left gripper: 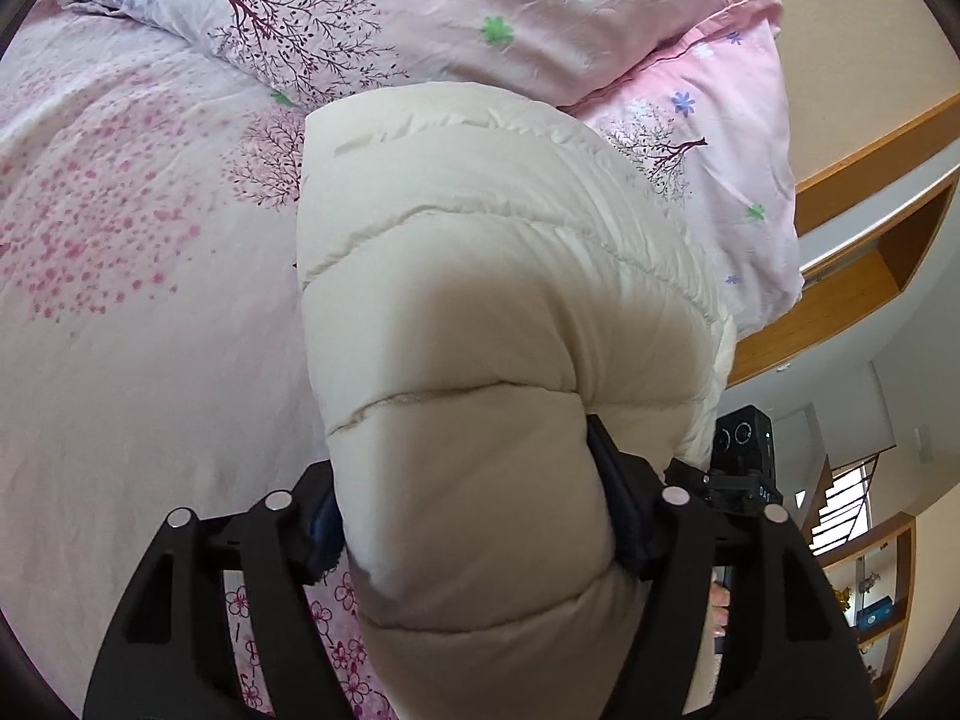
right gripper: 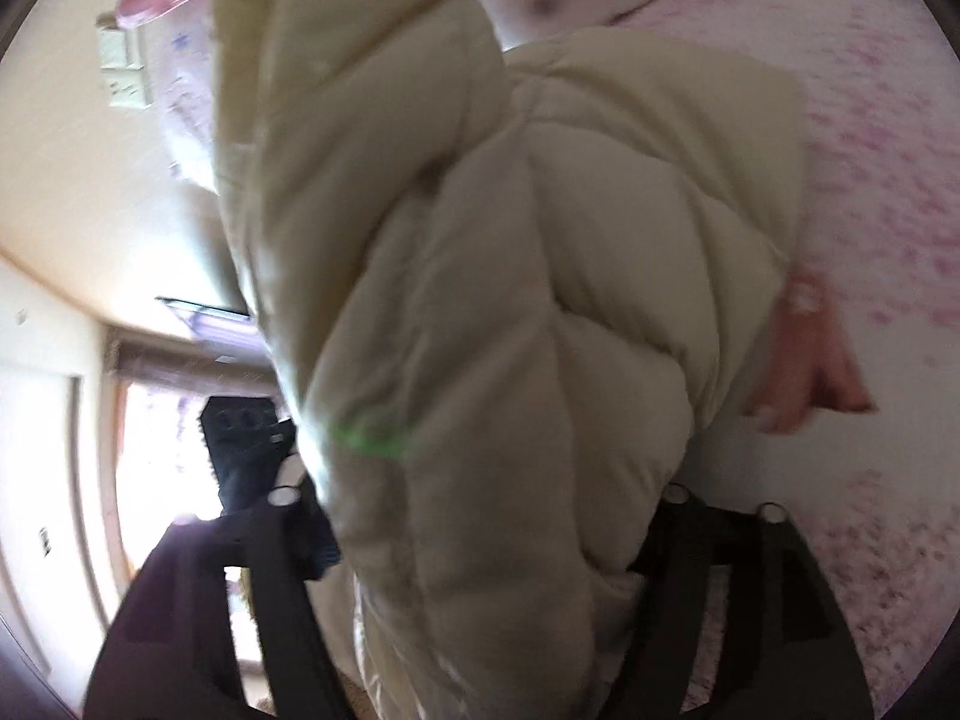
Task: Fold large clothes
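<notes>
A cream quilted puffer jacket (left gripper: 480,240) lies bunched on the pink floral bedspread (left gripper: 120,300). One thick padded roll of it runs between the wide-spread jaws of my left gripper (left gripper: 474,516). The pads rest against its sides without visibly pinching it. In the blurred right wrist view the same jacket (right gripper: 540,240) fills the gap of my right gripper (right gripper: 492,540), whose jaws also stand wide. Its right pad is hidden behind the fabric. A person's fingers (right gripper: 810,360) show at the jacket's right edge.
Two floral pillows (left gripper: 420,12) lie at the head of the bed behind the jacket. A wooden shelf unit (left gripper: 870,252) stands past the bed's right side. The black body of the other gripper (left gripper: 741,456) sits close on the right. Bedspread (right gripper: 870,180) stretches to the right.
</notes>
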A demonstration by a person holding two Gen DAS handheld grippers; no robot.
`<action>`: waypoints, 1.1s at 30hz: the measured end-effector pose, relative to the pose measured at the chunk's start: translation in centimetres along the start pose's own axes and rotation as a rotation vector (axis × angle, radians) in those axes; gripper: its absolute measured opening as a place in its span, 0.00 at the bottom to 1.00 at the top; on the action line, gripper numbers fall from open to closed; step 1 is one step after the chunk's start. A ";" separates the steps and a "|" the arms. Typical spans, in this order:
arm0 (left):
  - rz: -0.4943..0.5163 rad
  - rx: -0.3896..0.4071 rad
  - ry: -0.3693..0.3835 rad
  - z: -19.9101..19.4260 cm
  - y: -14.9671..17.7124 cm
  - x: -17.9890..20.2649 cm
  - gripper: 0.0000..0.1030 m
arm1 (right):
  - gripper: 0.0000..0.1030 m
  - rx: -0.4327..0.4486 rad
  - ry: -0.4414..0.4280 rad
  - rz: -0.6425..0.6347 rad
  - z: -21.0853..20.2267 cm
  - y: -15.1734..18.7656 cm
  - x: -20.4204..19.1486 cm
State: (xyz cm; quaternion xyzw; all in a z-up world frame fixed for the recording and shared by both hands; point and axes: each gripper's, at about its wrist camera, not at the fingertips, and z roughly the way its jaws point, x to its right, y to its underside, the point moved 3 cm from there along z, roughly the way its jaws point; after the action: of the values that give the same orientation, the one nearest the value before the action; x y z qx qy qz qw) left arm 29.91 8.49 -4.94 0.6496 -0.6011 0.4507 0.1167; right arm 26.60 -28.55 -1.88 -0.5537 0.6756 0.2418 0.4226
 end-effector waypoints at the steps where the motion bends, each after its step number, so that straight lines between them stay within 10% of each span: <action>1: 0.003 0.001 -0.012 -0.2 -0.1 0.2 0.70 | 0.70 0.022 0.030 -0.002 -1.0 0.5 0.0; 8: 0.143 0.142 -0.194 -4.3 0.2 3.8 0.70 | 0.73 0.337 0.320 -0.120 -10.0 5.0 -2.6; 11: 0.273 0.223 -0.275 -6.7 2.0 6.3 0.70 | 0.56 0.489 0.435 -0.281 -13.0 8.4 -5.4; 15: 0.427 0.223 -0.304 -7.2 5.4 9.2 0.70 | 0.28 0.390 0.418 -0.490 -10.1 13.6 -9.1; 20: 0.533 0.129 -0.357 -4.6 7.9 10.2 0.72 | 0.28 0.281 0.509 -0.518 -5.1 15.4 -9.7; 26: 0.565 0.049 -0.446 -1.5 8.0 8.3 0.74 | 0.28 0.202 0.498 -0.439 -4.6 12.6 -8.4; 28: 0.552 0.051 -0.438 -1.6 7.9 8.1 0.75 | 0.34 0.264 0.402 -0.382 -5.5 9.0 -8.6; 30: 0.548 0.050 -0.428 -1.7 7.8 8.0 0.77 | 0.61 0.358 0.339 -0.320 -7.9 7.3 -8.8; 33: 0.559 0.049 -0.433 -1.6 7.9 8.1 0.79 | 0.62 0.483 0.344 -0.233 -9.8 3.2 -8.7</action>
State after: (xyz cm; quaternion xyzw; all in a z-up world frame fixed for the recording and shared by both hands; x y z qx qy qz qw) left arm 21.09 2.17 -1.24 0.5432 -0.7555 0.3311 -0.1569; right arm 20.81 -30.75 10.17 -0.5437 0.7071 -0.0726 0.4463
